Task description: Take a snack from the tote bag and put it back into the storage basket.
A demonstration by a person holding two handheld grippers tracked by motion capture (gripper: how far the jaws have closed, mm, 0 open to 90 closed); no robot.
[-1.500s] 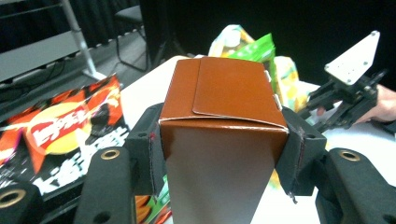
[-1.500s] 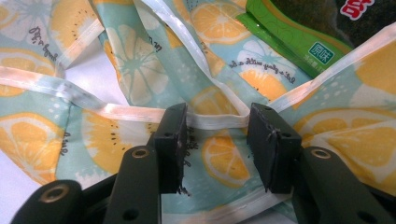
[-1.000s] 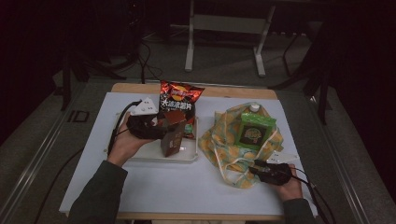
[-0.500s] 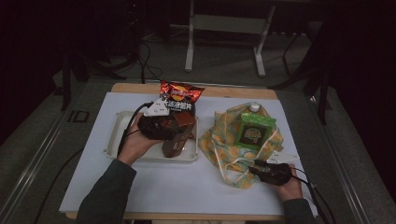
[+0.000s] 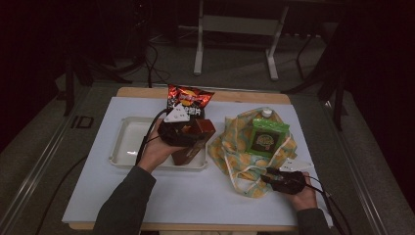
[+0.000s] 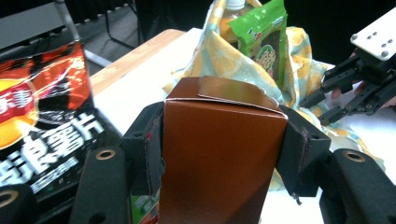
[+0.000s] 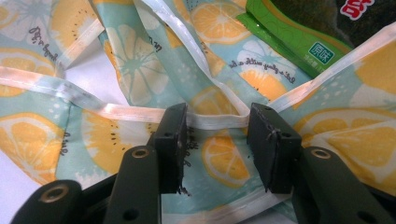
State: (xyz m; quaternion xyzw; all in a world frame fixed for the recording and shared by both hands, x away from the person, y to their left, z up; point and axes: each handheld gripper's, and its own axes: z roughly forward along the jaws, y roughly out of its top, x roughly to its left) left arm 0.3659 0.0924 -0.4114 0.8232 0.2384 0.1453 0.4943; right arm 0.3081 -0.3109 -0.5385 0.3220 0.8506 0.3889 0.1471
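Beside the fruit-print bag [image 5: 235,147], the left gripper [image 6: 219,144] clamps a brown carton [image 6: 219,154] above the white tray [image 5: 125,142], while the right gripper [image 7: 215,140] rests open-jawed on that bag's hem.

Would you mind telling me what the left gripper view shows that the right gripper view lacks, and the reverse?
Left gripper view: the left tool shut on a brown box, a red chip bag beside it, and the right tool farther off. Right gripper view: that tool's jaws standing open on either side of the white hem, seen close. Both: the lemon-print cloth bag and the green packet in it.
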